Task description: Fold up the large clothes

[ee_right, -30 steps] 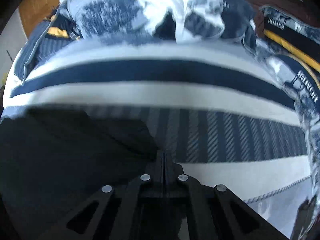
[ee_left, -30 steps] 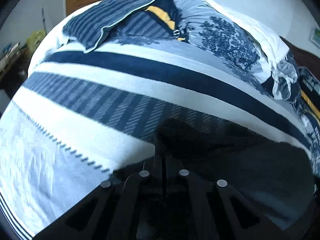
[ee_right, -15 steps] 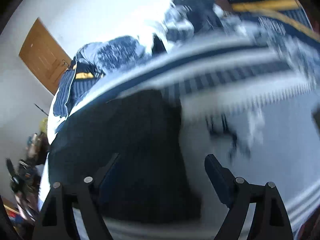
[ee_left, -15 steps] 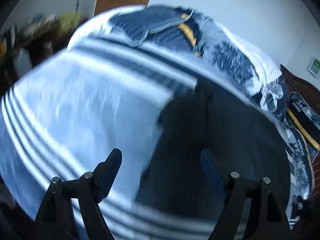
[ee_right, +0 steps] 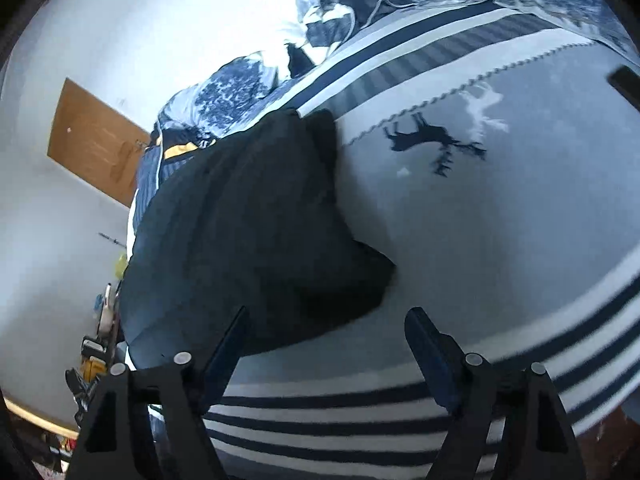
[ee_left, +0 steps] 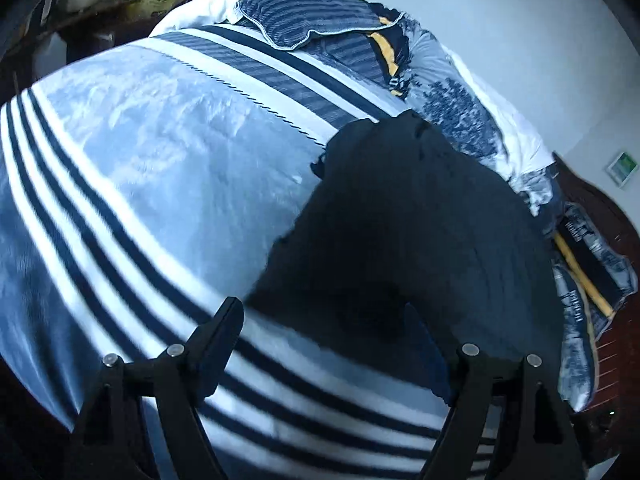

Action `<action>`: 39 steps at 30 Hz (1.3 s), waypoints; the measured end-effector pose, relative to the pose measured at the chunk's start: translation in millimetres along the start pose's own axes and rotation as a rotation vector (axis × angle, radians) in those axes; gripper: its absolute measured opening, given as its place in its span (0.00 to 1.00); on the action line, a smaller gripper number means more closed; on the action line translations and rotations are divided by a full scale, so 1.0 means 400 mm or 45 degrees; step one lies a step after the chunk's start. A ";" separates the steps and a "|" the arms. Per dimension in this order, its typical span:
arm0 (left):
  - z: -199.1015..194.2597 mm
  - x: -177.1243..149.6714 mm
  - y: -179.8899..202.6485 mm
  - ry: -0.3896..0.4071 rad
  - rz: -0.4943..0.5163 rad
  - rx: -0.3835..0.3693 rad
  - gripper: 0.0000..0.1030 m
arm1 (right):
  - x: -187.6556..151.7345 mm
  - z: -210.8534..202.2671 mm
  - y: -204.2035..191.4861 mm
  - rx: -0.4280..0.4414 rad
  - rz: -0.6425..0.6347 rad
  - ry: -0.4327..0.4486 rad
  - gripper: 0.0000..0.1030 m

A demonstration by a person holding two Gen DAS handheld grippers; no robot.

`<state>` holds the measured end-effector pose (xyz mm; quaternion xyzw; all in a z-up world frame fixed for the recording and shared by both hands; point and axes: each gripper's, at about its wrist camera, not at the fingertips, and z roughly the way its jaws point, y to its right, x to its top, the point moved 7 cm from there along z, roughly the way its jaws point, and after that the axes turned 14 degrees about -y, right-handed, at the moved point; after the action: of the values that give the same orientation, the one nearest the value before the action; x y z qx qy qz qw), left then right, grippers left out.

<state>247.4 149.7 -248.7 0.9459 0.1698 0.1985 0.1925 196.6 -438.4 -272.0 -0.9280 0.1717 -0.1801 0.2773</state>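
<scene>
Both the left gripper [ee_left: 328, 328] and the right gripper [ee_right: 328, 332], clamped a second ago, now stand apart and raised above the dark garment [ee_left: 420, 232], released folded on the striped bed [ee_left: 160, 168].

- The dark garment [ee_left: 420, 232] is matt black cloth, slightly ribbed.
- The blanket [ee_left: 168, 168] on the bed looks soft, fleecy, faintly sheened.
- Both tools' fingers [ee_right: 428, 352] are matt black plastic with shiny metal rivets.
- The door [ee_right: 96, 140], at ten o'clock, is smooth wood.
</scene>
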 end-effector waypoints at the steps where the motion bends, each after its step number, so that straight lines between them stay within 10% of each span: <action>1: 0.016 0.011 -0.006 -0.011 -0.018 0.012 0.80 | 0.004 0.015 0.002 0.009 0.007 -0.016 0.80; 9: 0.114 0.027 -0.006 -0.164 -0.100 -0.202 0.77 | 0.033 0.124 0.042 0.193 0.173 -0.154 0.67; 14: 0.109 0.024 0.020 -0.166 -0.073 -0.309 0.13 | 0.039 0.137 0.024 0.295 0.135 -0.170 0.22; 21: 0.014 -0.050 0.008 -0.191 -0.124 -0.316 0.03 | 0.002 0.071 0.002 0.252 0.079 -0.108 0.06; 28: -0.163 -0.206 -0.044 -0.204 -0.122 -0.332 0.03 | -0.177 -0.073 0.017 0.182 0.068 -0.084 0.03; 35: -0.168 -0.233 -0.040 -0.234 -0.027 -0.070 0.12 | -0.222 -0.122 0.006 0.094 0.041 -0.096 0.07; 37: -0.203 -0.219 -0.027 -0.169 -0.009 -0.071 0.27 | -0.205 -0.127 0.000 0.036 0.055 -0.087 0.07; 39: -0.251 -0.198 -0.006 -0.058 0.046 -0.007 0.67 | -0.192 -0.151 0.000 -0.078 0.040 -0.050 0.28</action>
<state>134.0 150.1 -189.5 0.9525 0.1479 0.1808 0.1954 103.2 -433.6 -243.2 -0.9366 0.1863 -0.1522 0.2550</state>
